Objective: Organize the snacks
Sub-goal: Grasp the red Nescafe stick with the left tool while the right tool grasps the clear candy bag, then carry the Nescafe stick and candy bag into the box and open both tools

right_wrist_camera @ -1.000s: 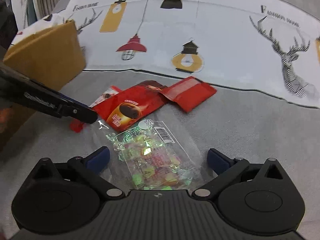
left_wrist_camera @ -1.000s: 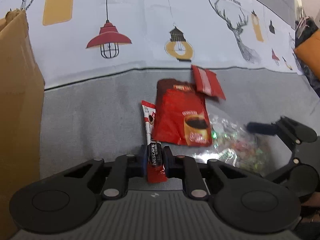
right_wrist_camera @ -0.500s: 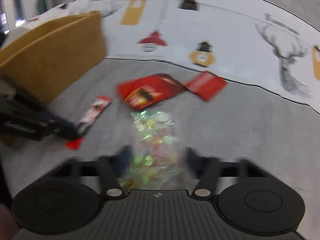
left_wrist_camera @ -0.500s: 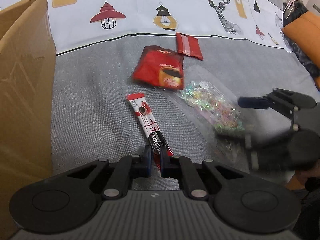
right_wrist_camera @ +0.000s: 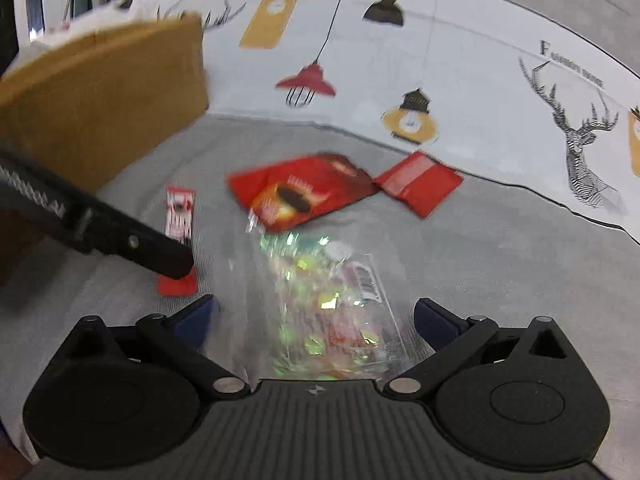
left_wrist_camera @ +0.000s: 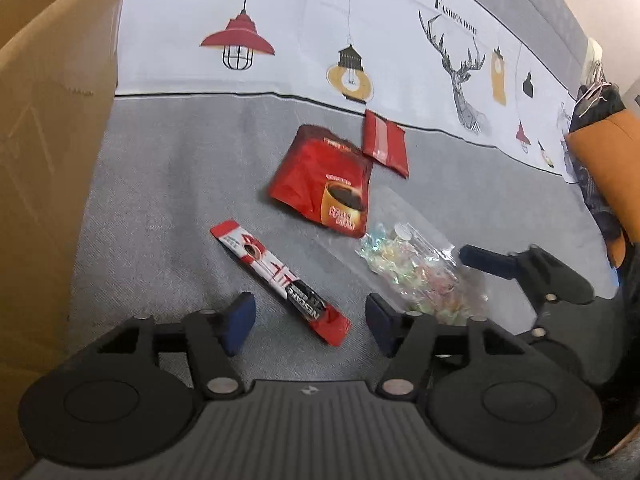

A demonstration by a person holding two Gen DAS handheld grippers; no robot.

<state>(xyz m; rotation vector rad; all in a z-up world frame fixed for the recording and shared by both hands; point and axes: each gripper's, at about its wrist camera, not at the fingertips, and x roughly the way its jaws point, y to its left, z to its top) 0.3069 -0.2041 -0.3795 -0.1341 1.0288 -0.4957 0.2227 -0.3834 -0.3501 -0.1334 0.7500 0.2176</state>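
Observation:
A Nescafe stick sachet [left_wrist_camera: 280, 280] lies flat on the grey cloth between the open jaws of my left gripper [left_wrist_camera: 310, 320]; it also shows in the right wrist view [right_wrist_camera: 180, 216]. A clear bag of colourful candies [right_wrist_camera: 328, 300] lies between the open jaws of my right gripper [right_wrist_camera: 316, 320], and shows in the left wrist view [left_wrist_camera: 416, 276]. A red coffee pouch [left_wrist_camera: 328, 184] and a small red packet [left_wrist_camera: 386, 142] lie further back.
A cardboard box [left_wrist_camera: 44, 152] stands at the left, seen too in the right wrist view [right_wrist_camera: 100, 96]. The left gripper's finger [right_wrist_camera: 120, 236] crosses the right wrist view. A white cloth with lamp and deer prints [left_wrist_camera: 320, 40] covers the back. An orange cushion [left_wrist_camera: 612, 152] is at far right.
My left gripper pulled the Nescafe stick away from the pouch, then opened and let it go. My right gripper closed around the candy bag and has opened again.

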